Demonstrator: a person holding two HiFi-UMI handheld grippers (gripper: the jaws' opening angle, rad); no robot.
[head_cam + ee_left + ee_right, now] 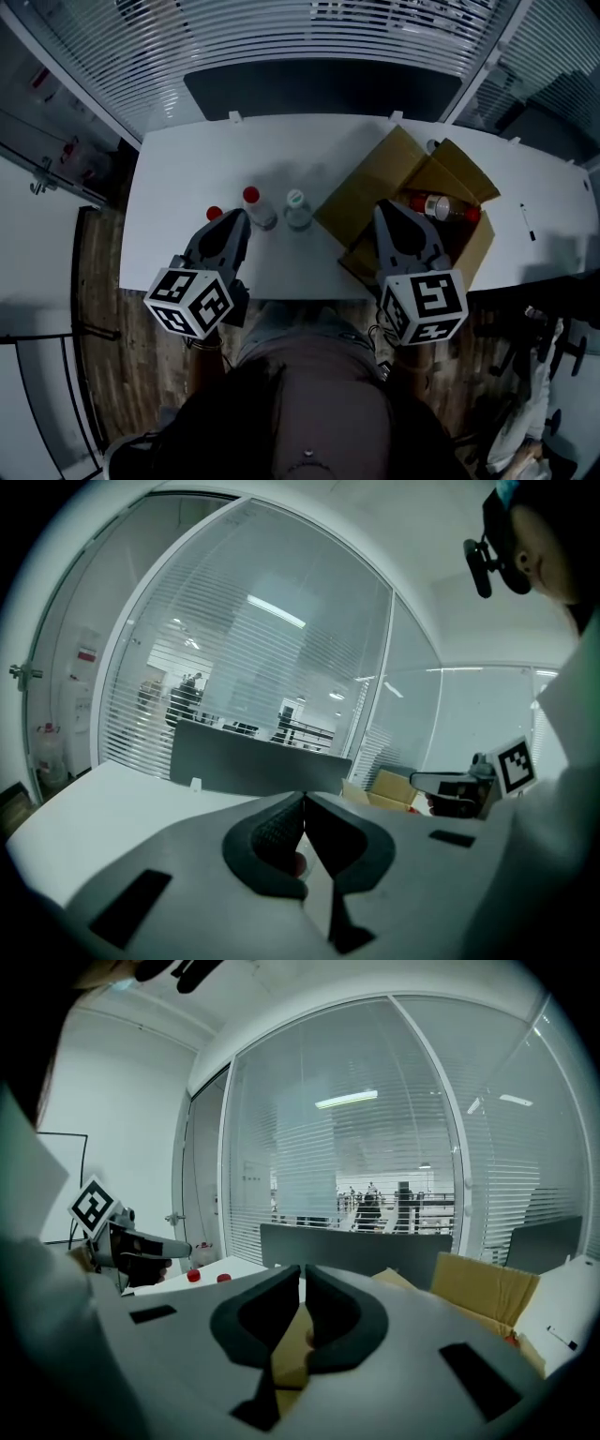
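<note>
Hovering left of the box (375,183), the left gripper (236,217) has its jaws pressed together on nothing, its tips just beside the red-cap bottle (255,208). A green-cap bottle (297,210) stands between that one and the box, and both are upright on the tabletop (178,178). Another red cap (214,213) peeks out farther left of the box (whatever it tops is hidden). The right gripper (388,211), jaws likewise closed and empty, hangs over the box's near flap, near the boxed bottle (441,207) lying inside. The bottles look like clear plastic: probably light, smooth and rather slippery, with walls that give under a squeeze, though I cannot tell how full they are. The safest hold is likely across the round body below the shoulder, not on the cap.
</note>
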